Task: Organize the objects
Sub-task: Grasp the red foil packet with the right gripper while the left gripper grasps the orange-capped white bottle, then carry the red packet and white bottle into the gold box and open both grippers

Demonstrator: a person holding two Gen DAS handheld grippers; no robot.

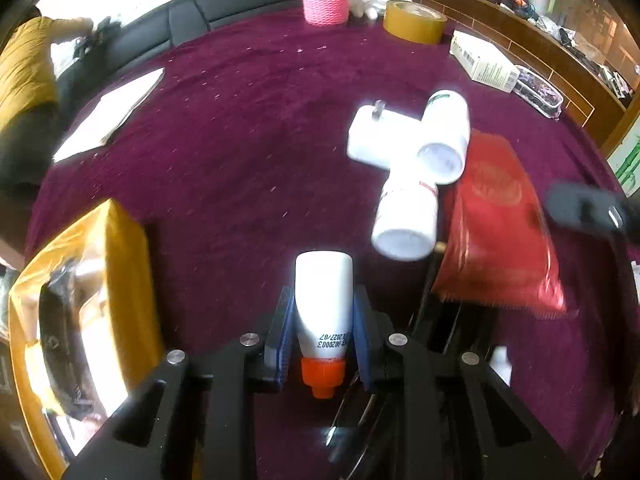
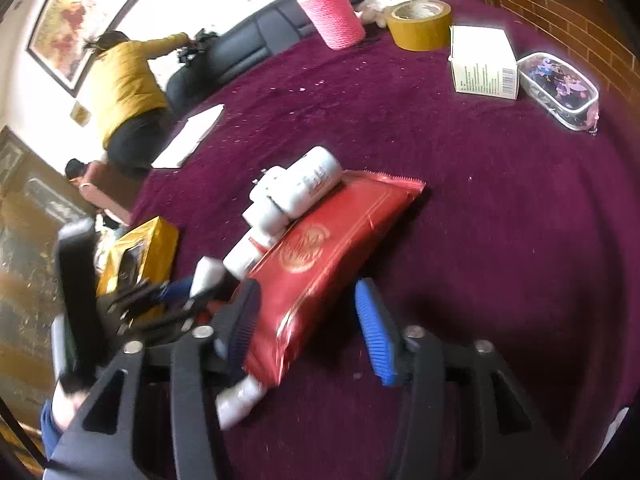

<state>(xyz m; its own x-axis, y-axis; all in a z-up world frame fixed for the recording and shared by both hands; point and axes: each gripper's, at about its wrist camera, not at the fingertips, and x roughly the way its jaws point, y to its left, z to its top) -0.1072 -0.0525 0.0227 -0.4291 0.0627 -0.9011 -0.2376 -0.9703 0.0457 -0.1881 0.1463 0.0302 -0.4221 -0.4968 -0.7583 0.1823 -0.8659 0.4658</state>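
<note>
Bottle [image 1: 323, 308] sits clamped in the left gripper [image 1: 323, 332], ready for sorting; right gripper [image 2: 308, 332] gapes loose around the red packet [image 2: 320, 264] near the bed's [image 2: 480, 200] front edge.

Two close downward wrist views

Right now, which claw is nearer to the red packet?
Right. The right claw has the red packet between its open fingers. The left claw, shut on a small white bottle, is beside the packet, apart from it.
</note>
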